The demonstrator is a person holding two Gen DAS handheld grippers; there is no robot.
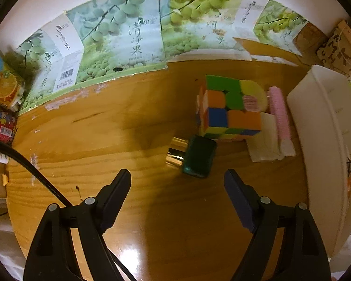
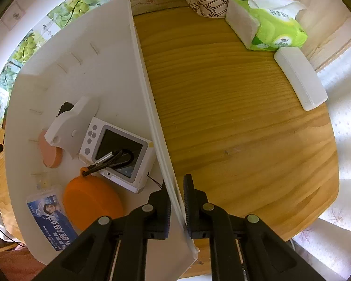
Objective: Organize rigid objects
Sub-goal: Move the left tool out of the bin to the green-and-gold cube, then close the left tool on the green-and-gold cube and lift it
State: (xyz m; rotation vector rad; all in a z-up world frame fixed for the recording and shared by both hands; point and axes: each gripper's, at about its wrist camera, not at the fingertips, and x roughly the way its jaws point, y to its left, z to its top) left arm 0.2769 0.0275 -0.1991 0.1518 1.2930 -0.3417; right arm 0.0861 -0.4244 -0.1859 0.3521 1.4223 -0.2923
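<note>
In the left wrist view a dark green bottle with a gold cap [image 1: 197, 155] lies on its side on the wooden table. My left gripper [image 1: 176, 175] hangs open just short of it, with nothing between its fingers. Just behind the bottle stands a multicoloured puzzle cube [image 1: 229, 107]. A white bin [image 1: 320, 128] stands to the right. In the right wrist view my right gripper [image 2: 176, 187] is shut on the bin's side wall [image 2: 149, 98]. Inside the bin lie a small white camera [image 2: 119, 149], an orange round case [image 2: 91, 201] with a clip, and a blue card pack [image 2: 51, 220].
A pink ridged piece on white blocks [image 1: 279, 114] sits between the cube and the bin. A juice carton [image 1: 4, 86] and red can [image 1: 0, 126] stand at the far left. A black cable [image 1: 35, 171] crosses there. A tissue pack [image 2: 269, 23] and white case [image 2: 299, 77] lie right of the bin.
</note>
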